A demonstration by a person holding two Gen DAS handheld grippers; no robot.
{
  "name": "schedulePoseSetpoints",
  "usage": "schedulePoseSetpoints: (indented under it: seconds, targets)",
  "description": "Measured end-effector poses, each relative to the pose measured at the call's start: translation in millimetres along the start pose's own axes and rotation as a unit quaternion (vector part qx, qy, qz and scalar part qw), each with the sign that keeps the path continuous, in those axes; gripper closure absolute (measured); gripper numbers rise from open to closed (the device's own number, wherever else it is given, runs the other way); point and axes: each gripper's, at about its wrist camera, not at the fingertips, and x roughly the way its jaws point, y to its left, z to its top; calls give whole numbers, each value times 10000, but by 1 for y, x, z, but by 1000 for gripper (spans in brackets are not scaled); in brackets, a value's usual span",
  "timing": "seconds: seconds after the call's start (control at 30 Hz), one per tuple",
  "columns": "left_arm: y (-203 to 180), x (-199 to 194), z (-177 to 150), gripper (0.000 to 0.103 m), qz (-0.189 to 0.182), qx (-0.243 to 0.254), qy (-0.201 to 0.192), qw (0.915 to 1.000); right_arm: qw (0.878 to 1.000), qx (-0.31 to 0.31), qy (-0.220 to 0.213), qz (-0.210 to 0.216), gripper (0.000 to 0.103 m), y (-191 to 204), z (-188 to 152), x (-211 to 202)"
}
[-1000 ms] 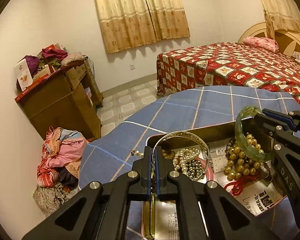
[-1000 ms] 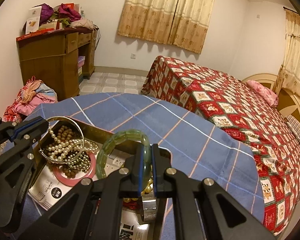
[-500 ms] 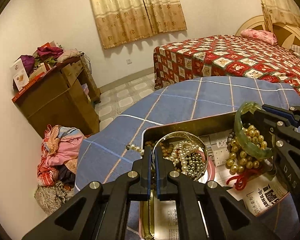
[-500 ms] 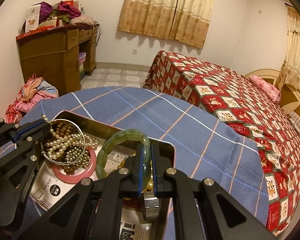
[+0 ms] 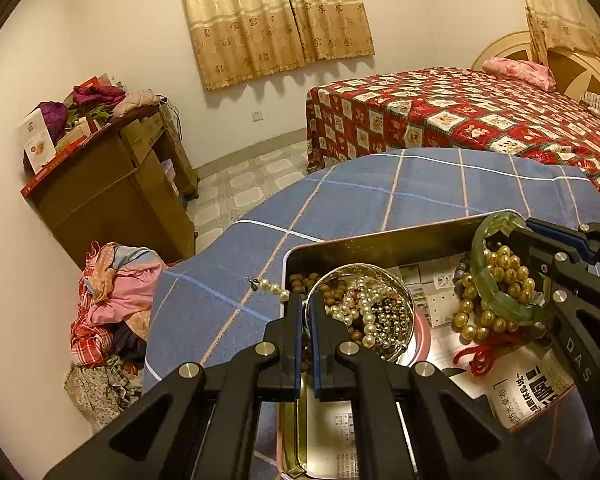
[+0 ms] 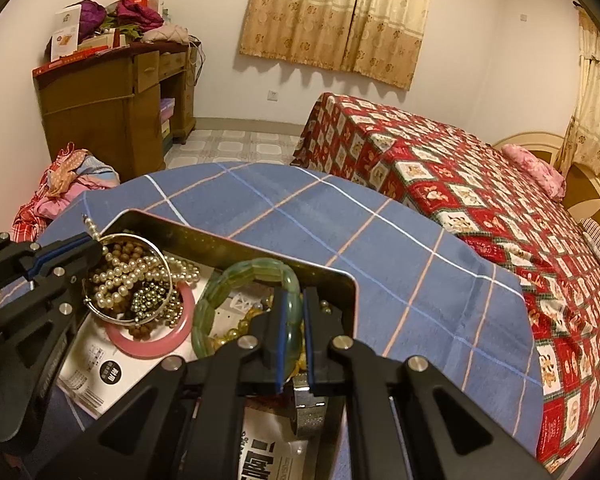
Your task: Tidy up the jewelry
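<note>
A metal tin (image 5: 380, 240) (image 6: 236, 240) sits on the blue checked cloth and holds jewelry. My left gripper (image 5: 307, 300) (image 6: 96, 246) is shut on a thin silver bangle (image 5: 410, 312) (image 6: 168, 268), held over a heap of pearl and dark bead strands (image 5: 368, 312) (image 6: 128, 276). My right gripper (image 6: 294, 300) (image 5: 520, 226) is shut on a green jade bracelet (image 6: 236, 272) (image 5: 496, 292), held over gold beads (image 5: 500, 276) at the tin's right side. A pink bangle (image 6: 152, 346) lies under the bead heap. A red cord (image 5: 480, 354) lies by the gold beads.
Printed paper (image 5: 532, 392) (image 6: 100, 372) lines the tin. The blue cloth (image 5: 400, 188) (image 6: 380, 248) stretches beyond the tin. A red patterned bed (image 6: 460, 184), a wooden desk (image 6: 112, 96) and a clothes pile (image 5: 112, 304) stand behind.
Both grippers have lowered toward the tin with their bangles; the silver bangle and the jade bracelet sit closer over the jewelry inside. Both stay shut.
</note>
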Motion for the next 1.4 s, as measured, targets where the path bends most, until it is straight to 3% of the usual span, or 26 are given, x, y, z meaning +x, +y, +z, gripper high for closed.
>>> schedulePoseSetpoints:
  seconds: [1.03, 1.2, 1.27, 1.3, 1.33, 1.4]
  targets:
    - [-3, 0, 2, 99, -10, 11, -20, 10000, 10000, 47, 24, 48, 94, 2, 4, 2]
    - [-2, -12, 2, 97, -5, -33, -241, 9997, 9999, 123, -33, 35, 85, -1, 1, 1]
    - [2, -18, 3, 72, 87, -182, -232, 9995, 9992, 340, -157, 103, 44, -11, 0, -8]
    - [4, -22, 3, 33, 212, -271, -257, 9991, 9991, 366, -185, 88, 44, -12, -1, -11]
    - [7, -29, 1, 15, 312, -351, -381, 9982, 9991, 373, -208, 40, 45, -13, -2, -15]
    - [11, -44, -1, 15, 233, -434, -653, 9966, 9990, 375, -238, -7, 45, -16, -4, -24]
